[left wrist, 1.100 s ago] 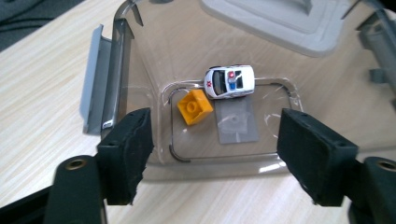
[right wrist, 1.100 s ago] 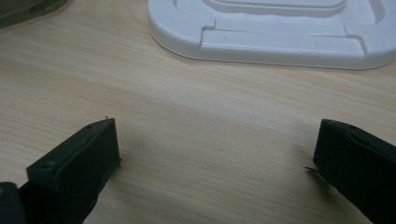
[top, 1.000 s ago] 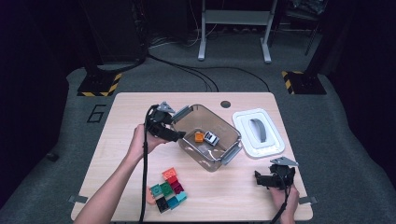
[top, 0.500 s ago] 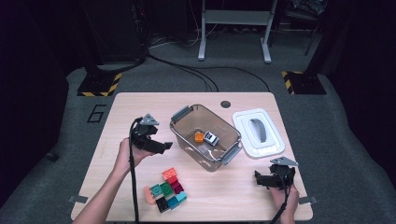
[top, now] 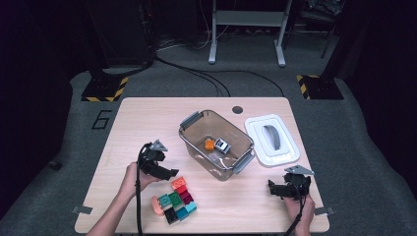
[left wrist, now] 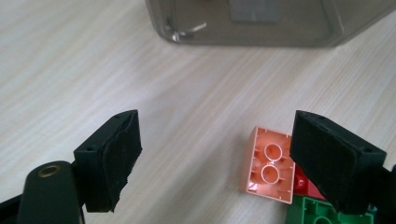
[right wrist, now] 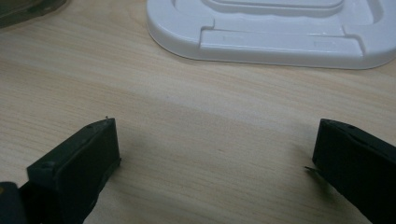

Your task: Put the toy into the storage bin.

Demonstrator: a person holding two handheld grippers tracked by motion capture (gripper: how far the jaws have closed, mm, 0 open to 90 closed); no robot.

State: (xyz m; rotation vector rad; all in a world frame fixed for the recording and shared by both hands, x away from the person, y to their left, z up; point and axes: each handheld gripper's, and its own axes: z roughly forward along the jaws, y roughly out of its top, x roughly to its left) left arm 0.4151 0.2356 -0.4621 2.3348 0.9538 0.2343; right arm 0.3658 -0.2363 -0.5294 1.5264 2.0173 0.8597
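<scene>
Salmon brick (left wrist: pixel 269 165): one two-stud block, lying upside down with its hollow underside up, at the upper corner of a cluster of bricks (top: pixel 175 200) in the lower centre of the high view. In the left gripper view it sits in the lower right of the frame, between the two jaws but hard against the right one, touching a red brick (left wrist: pixel 303 184) with a green brick (left wrist: pixel 317 212) below that. In the high view it lies at (top: pixel 178 182), just right of the jaw tips.

Left hand-held gripper (top: pixel 167 173): lower left of the high view, held in a hand (top: pixel 134 176), pointing right toward the cluster. Jaws wide apart; they have just been narrowing slightly. Pads do not press on the salmon brick; nothing gripped. Bare surface (left wrist: pixel 93 70) fills most of the gap.

Right hand-held gripper (top: pixel 273 188): lower right of the high view, low over the surface, jaws wide, nothing between them but wood grain.

Clear bin (top: pixel 196 135): centre of the high view, open, holding an orange brick (top: pixel 210 144) and a grey-white block (top: pixel 223 145). Its lower wall shows at the top of the left gripper view.

White lid (top: pixel 290 152): flat on the surface just right of the bin, handle up; its near rim lies across the top of the right gripper view.
</scene>
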